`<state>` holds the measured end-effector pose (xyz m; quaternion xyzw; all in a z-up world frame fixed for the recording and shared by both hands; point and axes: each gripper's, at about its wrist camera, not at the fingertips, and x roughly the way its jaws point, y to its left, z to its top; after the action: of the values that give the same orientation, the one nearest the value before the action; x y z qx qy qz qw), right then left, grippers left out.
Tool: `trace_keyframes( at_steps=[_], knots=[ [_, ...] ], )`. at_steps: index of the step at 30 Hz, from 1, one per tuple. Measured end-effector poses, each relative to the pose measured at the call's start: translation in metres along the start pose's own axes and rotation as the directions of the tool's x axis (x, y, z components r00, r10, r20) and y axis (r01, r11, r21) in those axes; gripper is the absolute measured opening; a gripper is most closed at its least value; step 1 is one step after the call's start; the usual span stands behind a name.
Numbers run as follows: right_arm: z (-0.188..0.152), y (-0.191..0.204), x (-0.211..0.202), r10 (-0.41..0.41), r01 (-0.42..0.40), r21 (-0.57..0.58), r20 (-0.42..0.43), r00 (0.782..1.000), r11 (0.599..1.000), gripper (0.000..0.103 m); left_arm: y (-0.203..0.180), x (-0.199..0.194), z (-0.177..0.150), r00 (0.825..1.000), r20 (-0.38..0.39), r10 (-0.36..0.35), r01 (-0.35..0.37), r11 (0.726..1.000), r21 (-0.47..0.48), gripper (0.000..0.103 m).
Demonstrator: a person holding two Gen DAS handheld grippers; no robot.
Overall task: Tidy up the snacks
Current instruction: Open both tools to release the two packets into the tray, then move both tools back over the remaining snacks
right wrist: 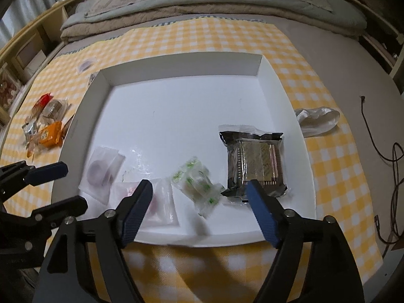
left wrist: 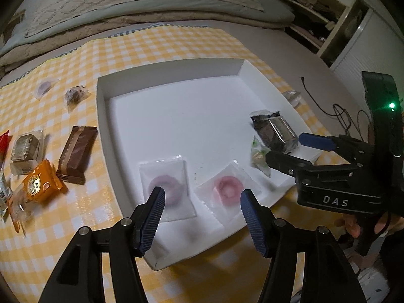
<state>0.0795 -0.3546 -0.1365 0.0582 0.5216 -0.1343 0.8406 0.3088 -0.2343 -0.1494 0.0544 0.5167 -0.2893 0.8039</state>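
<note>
A white tray (left wrist: 106, 116) (right wrist: 285, 93) lies on a yellow checked cloth. In it lie a purple ring candy packet (left wrist: 165, 184) (right wrist: 99, 170), a pink ring candy packet (left wrist: 228, 185) (right wrist: 161, 202), a green-printed clear wrapper (left wrist: 258, 155) (right wrist: 198, 183) and a dark foil snack pack (left wrist: 276, 131) (right wrist: 255, 162). My left gripper (left wrist: 202, 214) is open and empty above the two ring packets. My right gripper (right wrist: 199, 212) is open and empty above the tray's near edge, by the green wrapper.
Left of the tray on the cloth lie a brown chocolate bar (left wrist: 77, 151), an orange packet (left wrist: 38, 180) (right wrist: 49, 133), a grey boxed snack (left wrist: 25, 147), and two small wrapped candies (left wrist: 75, 94) (left wrist: 44, 87). A crumpled clear wrapper (right wrist: 317, 120) and black cables (right wrist: 394, 151) lie right of the tray. Bedding lies behind.
</note>
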Motion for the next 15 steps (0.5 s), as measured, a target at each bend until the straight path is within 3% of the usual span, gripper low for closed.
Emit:
trace_keyframes(
  at_steps=[3,7,8,15],
  knots=[
    [0.0,0.001,-0.002,-0.002,0.002,-0.009,0.003,1.0,1.0,0.086,0.003,-0.005,-0.002,1.0,0.009,0.011,-0.011,1.0,0.0,0.07],
    [-0.001,0.002,-0.004,-0.033,0.033,-0.016,0.007,0.999,0.999,0.095,0.006,-0.013,-0.006,0.999,0.03,0.033,-0.033,0.999,0.003,0.1],
    [-0.001,0.002,-0.005,-0.043,0.043,-0.015,0.009,0.999,0.999,0.101,0.007,-0.016,-0.008,0.999,0.04,0.037,-0.037,0.999,0.002,0.103],
    [-0.002,0.0,-0.012,-0.068,0.068,0.011,0.039,0.997,0.998,0.103,0.017,-0.03,-0.018,0.995,0.061,0.082,-0.082,0.997,0.001,0.103]
  ],
)
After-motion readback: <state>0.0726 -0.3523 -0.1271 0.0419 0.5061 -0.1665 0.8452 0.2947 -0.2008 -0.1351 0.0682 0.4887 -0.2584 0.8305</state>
